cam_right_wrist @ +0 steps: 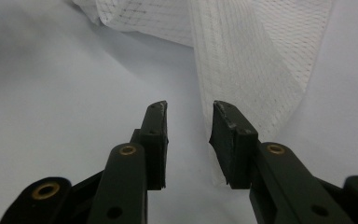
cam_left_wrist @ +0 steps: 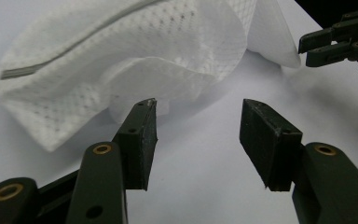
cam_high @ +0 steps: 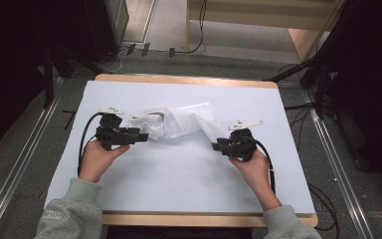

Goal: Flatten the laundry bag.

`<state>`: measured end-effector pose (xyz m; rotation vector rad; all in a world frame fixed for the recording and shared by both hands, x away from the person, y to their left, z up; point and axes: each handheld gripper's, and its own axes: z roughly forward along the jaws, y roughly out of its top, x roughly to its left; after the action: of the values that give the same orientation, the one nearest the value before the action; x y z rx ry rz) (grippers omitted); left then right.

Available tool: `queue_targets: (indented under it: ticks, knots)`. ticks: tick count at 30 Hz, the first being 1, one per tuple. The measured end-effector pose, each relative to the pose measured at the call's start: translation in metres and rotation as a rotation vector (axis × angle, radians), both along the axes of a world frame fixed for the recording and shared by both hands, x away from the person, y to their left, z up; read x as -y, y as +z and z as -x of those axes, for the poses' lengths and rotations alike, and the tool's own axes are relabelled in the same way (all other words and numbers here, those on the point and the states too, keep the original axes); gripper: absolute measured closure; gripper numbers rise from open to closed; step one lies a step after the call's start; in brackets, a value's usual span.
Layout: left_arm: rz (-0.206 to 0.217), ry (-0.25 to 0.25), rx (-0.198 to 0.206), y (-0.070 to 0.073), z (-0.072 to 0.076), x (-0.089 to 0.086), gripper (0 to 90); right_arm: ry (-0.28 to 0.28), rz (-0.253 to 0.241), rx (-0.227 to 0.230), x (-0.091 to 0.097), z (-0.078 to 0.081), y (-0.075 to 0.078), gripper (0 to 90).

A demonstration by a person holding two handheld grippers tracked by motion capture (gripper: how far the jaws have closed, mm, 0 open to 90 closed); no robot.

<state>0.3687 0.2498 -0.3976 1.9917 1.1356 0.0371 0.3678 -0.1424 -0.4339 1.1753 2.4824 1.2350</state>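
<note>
I see a white mesh bag (cam_high: 171,121) lying crumpled on the pale blue table (cam_high: 179,174), toward the far middle, between my two grippers. My left gripper (cam_high: 140,135) sits just beside the bag's left end; in the left gripper view (cam_left_wrist: 121,51) its jaws stand wide apart over bare table with nothing between them, the cloth just beyond the tips, so it is released. My right gripper (cam_high: 216,145) sits at the bag's right corner, where a strip of mesh trails down to it. In the right gripper view that strip (cam_right_wrist: 256,70) runs down behind the right jaw; the jaws are close together but a gap shows between them, and I cannot tell whether any cloth is pinched.
</note>
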Motion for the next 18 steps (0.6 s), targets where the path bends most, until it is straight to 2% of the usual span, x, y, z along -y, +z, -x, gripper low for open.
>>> queue_targets:
  ticks: [4,9,12,15,18]
  knots:
    - [-0.017,-0.009,-0.001,-0.009,-0.007,0.014,44.5,-0.007,0.004,0.003,0.002,0.001,-0.001,66.3]
    - [-0.033,0.007,-0.006,-0.019,-0.021,0.028,44.5,-0.030,0.002,0.018,0.008,0.005,-0.003,62.3]
    - [-0.067,0.028,0.023,-0.023,-0.028,0.034,47.2,-0.058,0.003,0.020,0.013,0.005,-0.005,60.6]
    - [-0.056,0.044,0.023,-0.025,-0.036,0.037,53.4,-0.092,0.003,0.010,0.019,0.004,-0.009,57.5]
    - [-0.044,0.045,0.019,-0.028,-0.042,0.036,70.8,-0.101,-0.018,-0.022,0.022,0.003,-0.015,53.1]
